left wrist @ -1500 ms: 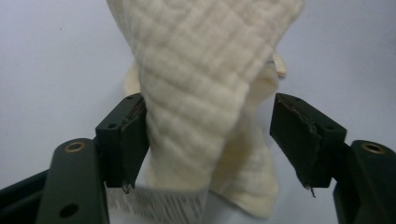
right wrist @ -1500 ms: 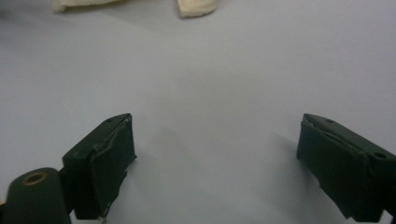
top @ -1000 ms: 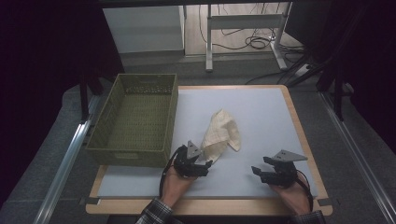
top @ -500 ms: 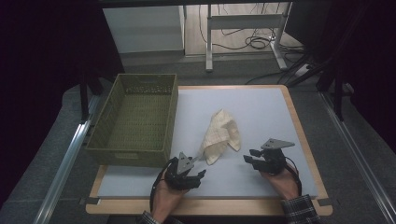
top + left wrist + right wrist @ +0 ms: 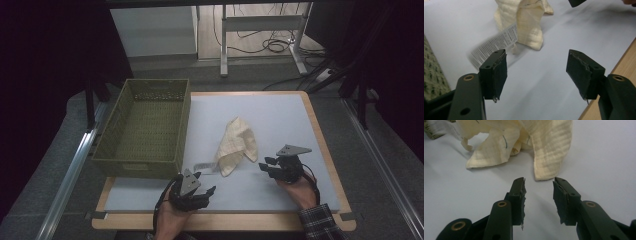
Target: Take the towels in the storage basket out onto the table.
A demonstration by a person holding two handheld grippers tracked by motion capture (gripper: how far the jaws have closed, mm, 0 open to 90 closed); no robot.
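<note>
A crumpled cream cloth (image 5: 236,145) lies on the white table mat, with a white printed label (image 5: 202,166) trailing from its near left corner. My left gripper (image 5: 206,184) is near the front edge, short of the label. Its jaws have just been closing partway but stand wide apart with nothing between them (image 5: 537,62), and the label (image 5: 495,43) and cloth (image 5: 529,25) lie ahead. My right gripper (image 5: 264,166) points left at the cloth's near right corner. Its jaws have just been closing to a narrow gap with nothing in it (image 5: 539,183), just short of the cloth's (image 5: 549,145) hanging edge.
An olive woven basket (image 5: 182,125), with nothing in it, stands at the table's left side, its near right corner close to my left gripper. The wooden table rim (image 5: 320,135) frames the white mat. Desk legs and cables lie on the floor beyond.
My left gripper has drawn back from the cloth toward the front edge. My right gripper has moved left and forward, up to the cloth's near corner, and its jaws have narrowed. The cloth has not moved.
</note>
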